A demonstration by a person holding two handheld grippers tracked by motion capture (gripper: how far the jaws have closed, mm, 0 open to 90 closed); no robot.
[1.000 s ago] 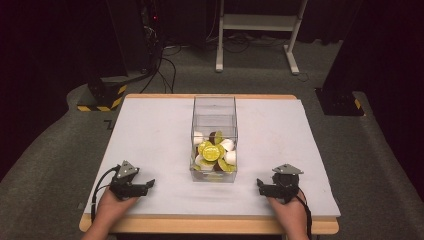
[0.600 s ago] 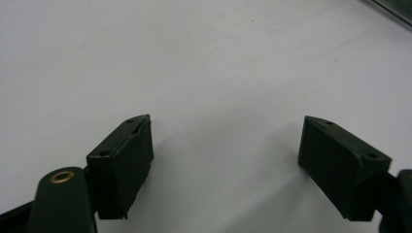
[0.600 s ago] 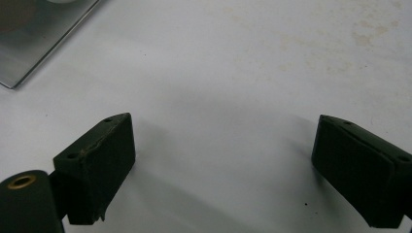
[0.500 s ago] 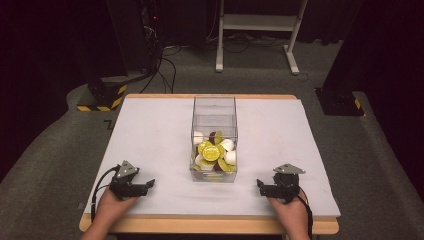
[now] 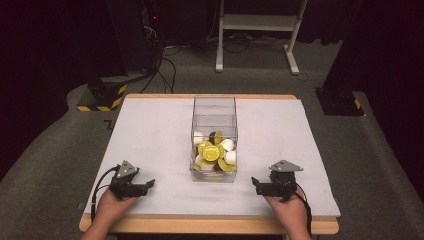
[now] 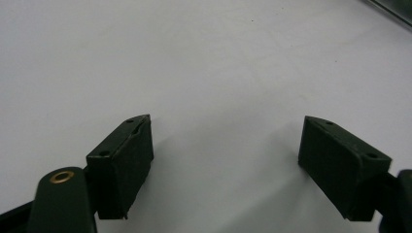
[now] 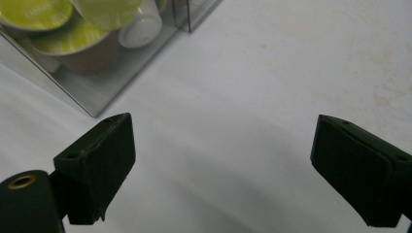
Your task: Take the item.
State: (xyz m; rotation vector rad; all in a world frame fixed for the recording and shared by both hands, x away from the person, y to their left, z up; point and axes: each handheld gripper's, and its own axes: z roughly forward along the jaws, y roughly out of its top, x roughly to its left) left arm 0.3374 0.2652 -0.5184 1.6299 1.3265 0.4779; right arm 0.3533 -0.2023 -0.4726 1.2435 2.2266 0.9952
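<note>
Both tongs, left [image 5: 148, 184] and right [image 5: 254, 183], spread, empty, resting near desk [image 5: 150, 130] front edge, flanking clear capsule box [image 5: 214, 112], poised for reach.

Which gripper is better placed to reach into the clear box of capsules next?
Probably the right gripper: its own view shows the box close ahead. The left gripper, open too, faces mostly bare table.

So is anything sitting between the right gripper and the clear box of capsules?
Nothing visible. Bare white table lies between the right gripper and the clear box. Its capsules sit behind the box's wall, reachable only from above.
</note>
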